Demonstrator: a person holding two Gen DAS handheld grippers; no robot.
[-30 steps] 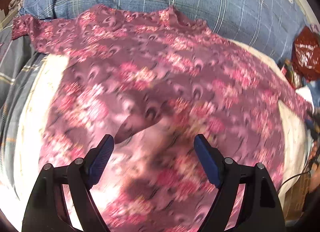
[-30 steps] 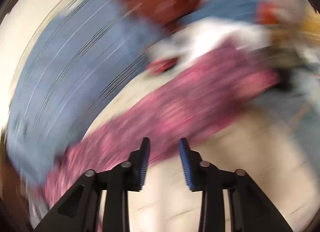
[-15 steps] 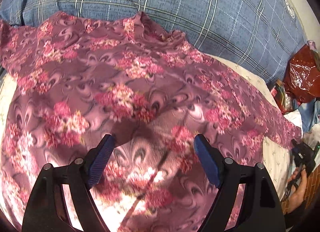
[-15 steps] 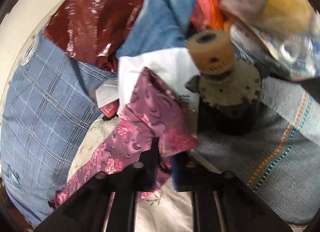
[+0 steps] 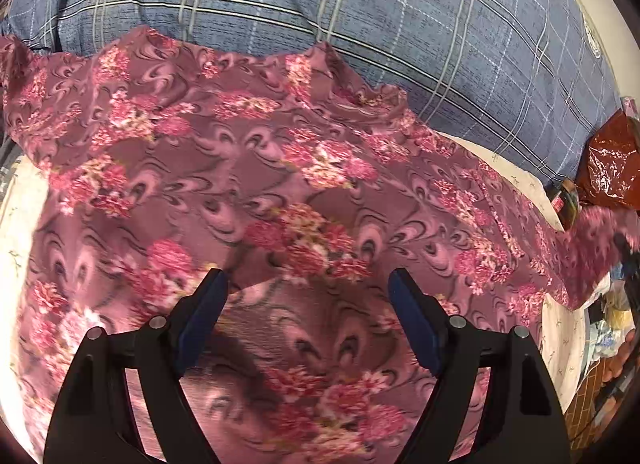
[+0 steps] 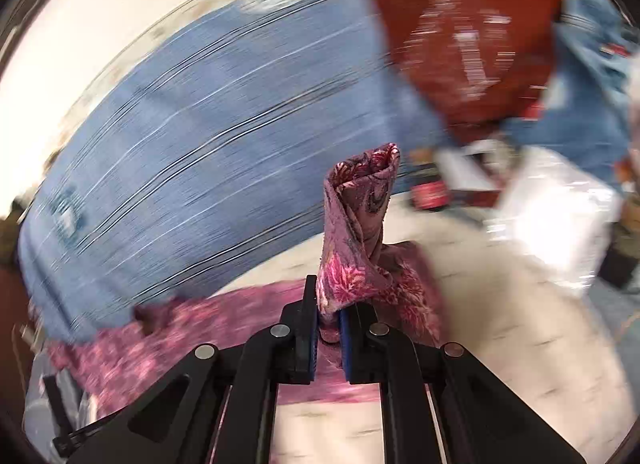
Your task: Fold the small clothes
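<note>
A maroon garment with pink flowers (image 5: 280, 191) lies spread over a cream sheet, its far edge against a blue plaid pillow. My left gripper (image 5: 308, 296) is open and hovers just above the garment's middle, holding nothing. My right gripper (image 6: 329, 318) is shut on a corner of the same garment (image 6: 360, 223); the pinched cloth stands up in a twisted fold above the jaws. The rest of the garment trails down to the left in the right wrist view, blurred by motion.
A blue plaid pillow (image 5: 360, 23) lies behind the garment and also shows in the right wrist view (image 6: 208, 135). A dark red plastic bag (image 5: 612, 159) and clutter sit at the right. The cream sheet (image 6: 500, 304) shows below the right gripper.
My right gripper closed on the garment's corner and has lifted and swung it left. The left gripper moved forward over the garment and stays open.
</note>
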